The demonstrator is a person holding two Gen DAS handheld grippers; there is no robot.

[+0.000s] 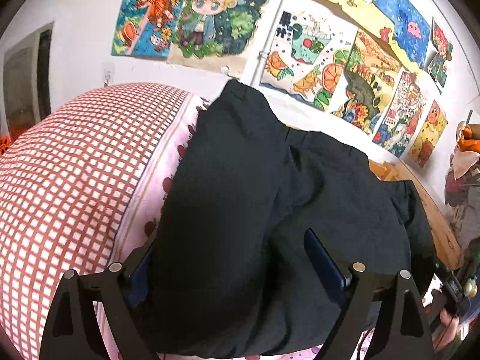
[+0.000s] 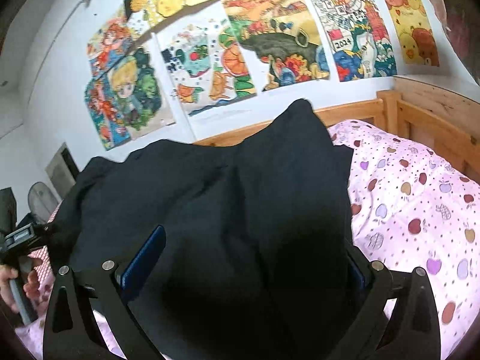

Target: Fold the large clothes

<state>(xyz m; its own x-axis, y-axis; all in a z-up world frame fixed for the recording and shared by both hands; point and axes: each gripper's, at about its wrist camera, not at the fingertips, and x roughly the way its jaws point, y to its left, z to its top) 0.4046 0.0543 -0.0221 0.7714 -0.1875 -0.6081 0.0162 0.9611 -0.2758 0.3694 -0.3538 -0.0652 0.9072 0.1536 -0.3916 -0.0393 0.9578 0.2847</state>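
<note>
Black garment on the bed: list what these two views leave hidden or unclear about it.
- Left wrist view: the near edge of the black garment runs below the frame, behind the left gripper.
- Right wrist view: its near part is deep shadow; folds unreadable.
- Both views: what kind of garment it is, and the bed sheet beneath it.
- Right wrist view: the right gripper's right finger is mostly hidden by cloth.

— We see a red-checked pillow (image 1: 75, 165) on the left, resting on the pink apple-print sheet (image 2: 420, 210).

— We agree. Far off, coloured drawings (image 2: 270, 39) cover the white wall (image 1: 78, 24) above a wooden bed frame (image 2: 426, 114); possibly a fan (image 2: 40, 199) at far left.
</note>
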